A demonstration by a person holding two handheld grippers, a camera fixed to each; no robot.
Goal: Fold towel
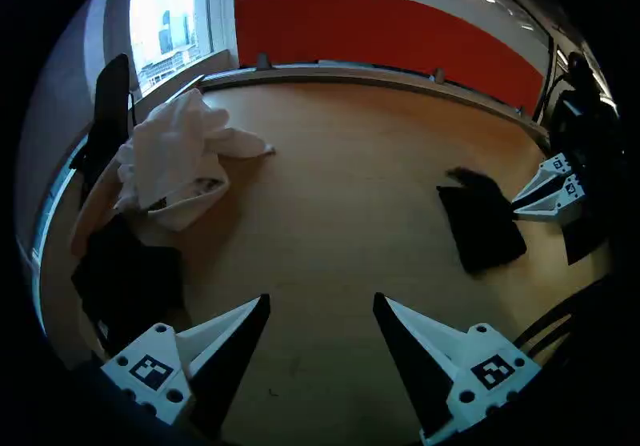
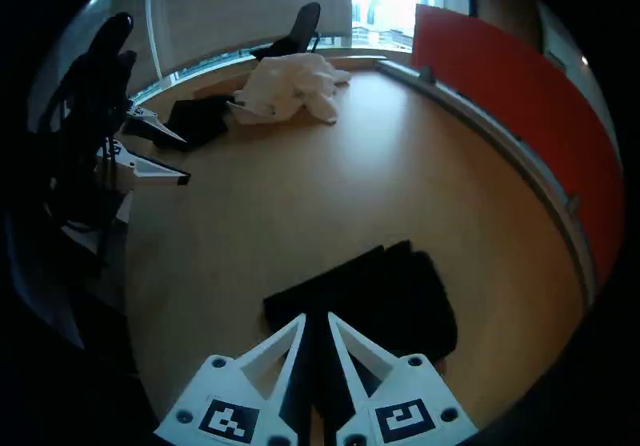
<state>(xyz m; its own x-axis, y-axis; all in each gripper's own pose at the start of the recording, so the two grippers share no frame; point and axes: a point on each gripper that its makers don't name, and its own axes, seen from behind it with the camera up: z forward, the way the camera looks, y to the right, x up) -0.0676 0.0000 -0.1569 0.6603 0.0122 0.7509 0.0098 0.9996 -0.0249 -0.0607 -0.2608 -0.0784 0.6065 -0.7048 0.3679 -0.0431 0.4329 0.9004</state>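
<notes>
A folded black towel [image 2: 376,294] lies flat on the wooden table [image 2: 320,182]. My right gripper [image 2: 317,318] is at its near edge, fingers almost together with dark cloth pinched between them. In the left gripper view the same black towel [image 1: 480,226] lies to the right, with the right gripper [image 1: 518,204] at its far edge. My left gripper [image 1: 320,298] hovers open over bare table [image 1: 336,174], holding nothing. It also appears in the right gripper view as the left gripper [image 2: 180,162], held by a person in dark sleeves.
A heap of white towels [image 1: 176,158] sits at the table's far left, with a dark cloth [image 1: 120,278] in front of it. A black chair [image 1: 108,118] stands behind the heap. A red partition [image 1: 384,30] runs along the table's far edge.
</notes>
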